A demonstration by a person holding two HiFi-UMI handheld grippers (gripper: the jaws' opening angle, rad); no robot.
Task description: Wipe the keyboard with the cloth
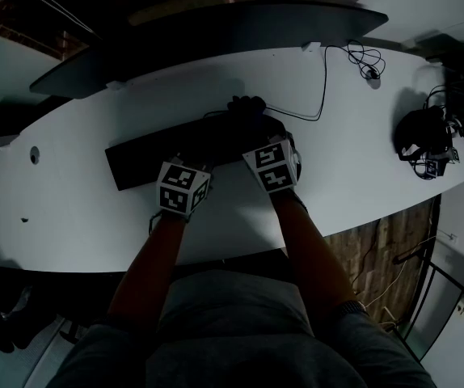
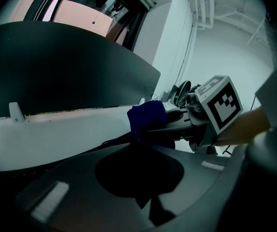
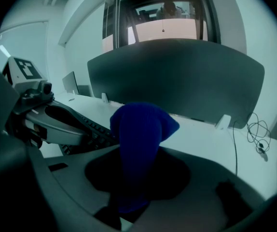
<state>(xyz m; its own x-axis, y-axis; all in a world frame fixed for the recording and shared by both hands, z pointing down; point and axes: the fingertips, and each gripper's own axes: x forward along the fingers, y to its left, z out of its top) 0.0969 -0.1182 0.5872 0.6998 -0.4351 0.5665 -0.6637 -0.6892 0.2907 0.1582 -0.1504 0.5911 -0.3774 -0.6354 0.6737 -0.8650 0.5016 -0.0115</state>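
A black keyboard (image 1: 159, 156) lies across the white table (image 1: 70, 208). My right gripper (image 1: 256, 132) is over the keyboard's right end, shut on a dark blue cloth (image 3: 141, 144). The cloth bunches up out of the jaws and pokes past the keyboard's far edge (image 1: 246, 106). My left gripper (image 1: 190, 166) rests at the keyboard's front edge near the middle. Its jaws look closed, with nothing showing between them (image 2: 141, 175). The left gripper view shows the cloth (image 2: 147, 117) and the right gripper (image 2: 177, 124) ahead to the right. The right gripper view shows keys (image 3: 92, 128) beside the left gripper (image 3: 47, 124).
A wide curved monitor (image 1: 216, 31) stands behind the keyboard. A thin cable (image 1: 325, 79) runs across the table's back right. Black gear and tangled wires (image 1: 422, 136) sit at the right end. A small hole (image 1: 34, 153) marks the left side. The front edge is near my body.
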